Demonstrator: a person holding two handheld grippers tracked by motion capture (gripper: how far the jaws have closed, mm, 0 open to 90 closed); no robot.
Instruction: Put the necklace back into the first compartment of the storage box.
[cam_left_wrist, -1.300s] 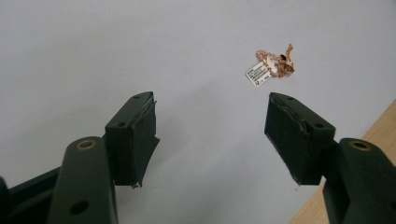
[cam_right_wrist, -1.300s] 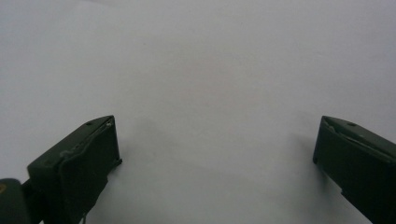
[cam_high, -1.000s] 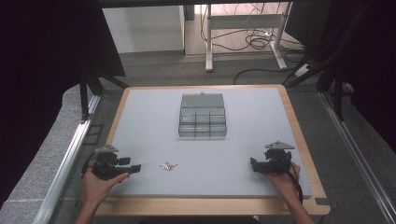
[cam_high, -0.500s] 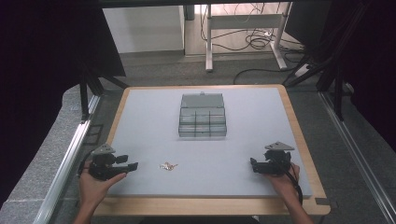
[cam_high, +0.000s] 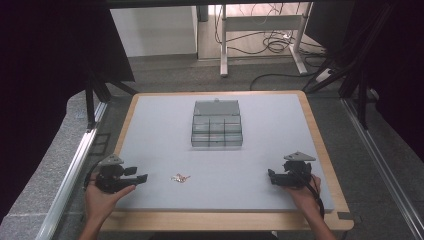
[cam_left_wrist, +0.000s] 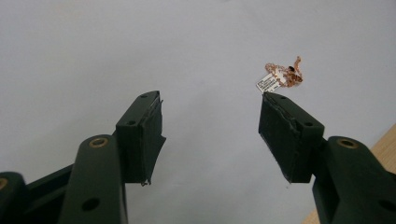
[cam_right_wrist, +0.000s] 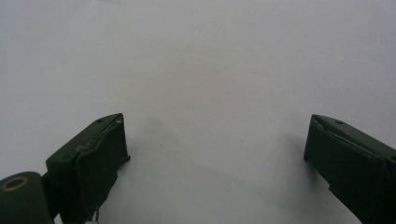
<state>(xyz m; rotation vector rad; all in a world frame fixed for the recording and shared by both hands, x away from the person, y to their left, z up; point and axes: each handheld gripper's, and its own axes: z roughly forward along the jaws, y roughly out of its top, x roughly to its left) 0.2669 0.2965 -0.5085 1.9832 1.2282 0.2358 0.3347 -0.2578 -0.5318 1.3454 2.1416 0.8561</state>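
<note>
Tiny tagged chain (cam_high: 180, 177) sitting on the grey mat (cam_high: 260, 145), just ahead of the left gripper (cam_high: 142, 177)

Left jaws have just been closing a little but stand wide with nothing between them; the right gripper (cam_high: 270, 175) is wide and empty too. The chain looks featherlight, limp and tangle-prone, so I'd pinch the bunched links beside the white tag (cam_left_wrist: 270, 82). The compartment box (cam_high: 216, 125) sits well apart.

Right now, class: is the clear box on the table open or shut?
Open. The box's lid stands raised behind it, and its compartments show from above.
</note>
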